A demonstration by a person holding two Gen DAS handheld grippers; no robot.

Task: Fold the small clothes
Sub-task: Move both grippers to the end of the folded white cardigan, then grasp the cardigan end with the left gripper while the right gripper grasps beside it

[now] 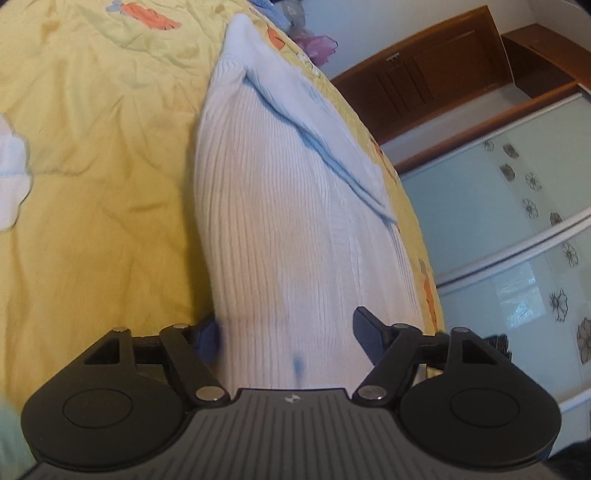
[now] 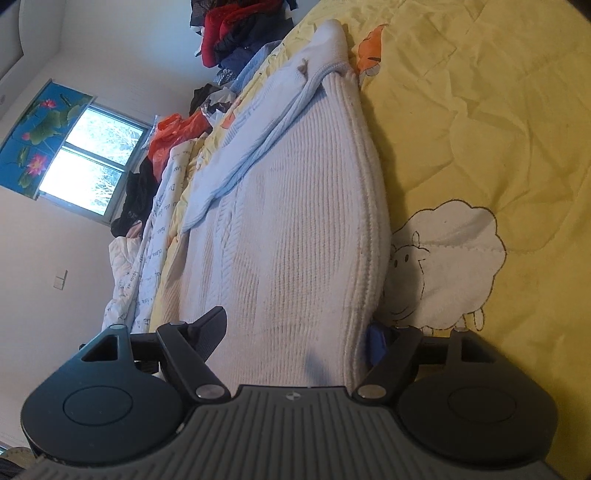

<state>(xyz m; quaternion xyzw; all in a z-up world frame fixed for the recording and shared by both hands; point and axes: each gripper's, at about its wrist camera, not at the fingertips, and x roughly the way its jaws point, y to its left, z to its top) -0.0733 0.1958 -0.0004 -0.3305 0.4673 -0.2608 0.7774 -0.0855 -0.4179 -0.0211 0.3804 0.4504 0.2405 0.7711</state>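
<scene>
So I've got both grippers down at the near end of a white ribbed knit sweater [image 1: 295, 229] that lies stretched out on the bed, running away from me in both wrist views. A pale blue knit layer [image 1: 332, 140] is folded along its far half. The left gripper [image 1: 291, 336] has its jaws partway open with the sweater's hem bunched between them; one finger sits on top of the fabric, the other is half hidden at the edge, and I can't tell if the pads actually pinch. Same story on the right gripper [image 2: 295, 339]: jaws fairly wide, knit filling the gap, grip unclear.

The bed wears a wrinkled yellow quilt [image 2: 480, 110] with a cartoon sheep [image 2: 443, 266] and orange carrot patches [image 1: 147, 14]. Room-wise: a window [image 2: 92, 158] with a lotus-print blind [image 2: 40, 125], a pile of dark and red clothes [image 2: 236, 29], an orange plastic bag [image 2: 173, 136], a wooden door [image 1: 436, 81], and frosted sliding wardrobe doors [image 1: 498, 221] with flower decals.
</scene>
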